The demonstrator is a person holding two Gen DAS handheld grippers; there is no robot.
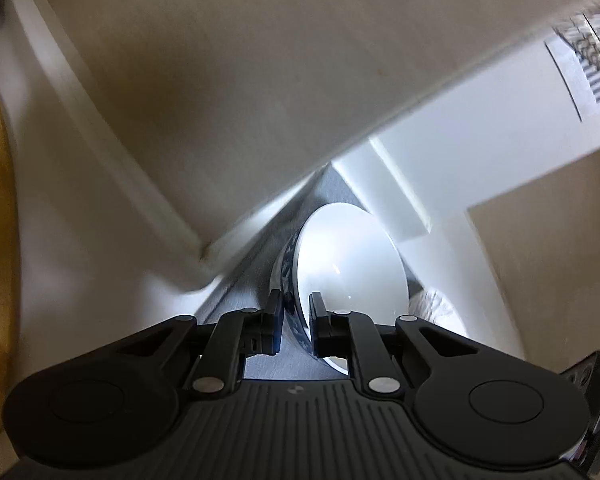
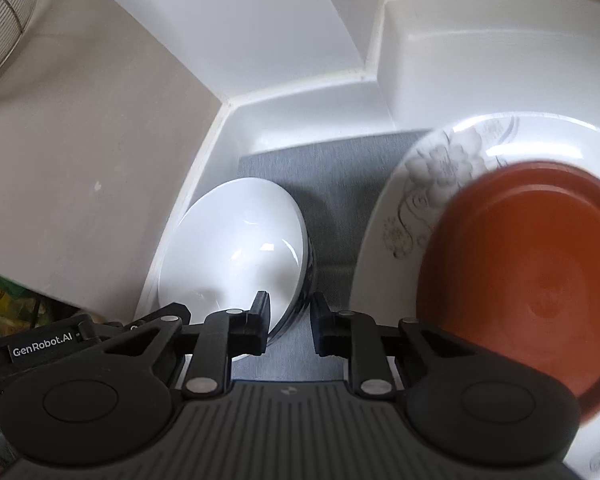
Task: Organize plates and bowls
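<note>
Left claw (image 1: 295, 312) is clamping the rim of the white bowl (image 1: 352, 264), one finger on the blue-patterned outer wall, the other inside. The bowl is sitting on a grey mat (image 1: 268, 300) in a white drawer-like tray (image 1: 412, 168), close to its corner. Right claw (image 2: 289, 318) is straddling the bowl's (image 2: 236, 240) opposite rim, left finger inside, right finger outside; a gap is showing on the outer side, so pads are not clearly pressing. Bowl is glossy ceramic, round and deep. Beside it, a white plate (image 2: 420, 184) with grey floral print is carrying a smooth reddish-brown dish (image 2: 532, 280), both cut off at the right edge. Beige panels are looking blurred. A wire mesh item (image 2: 4, 20) is cropped at top left.
</note>
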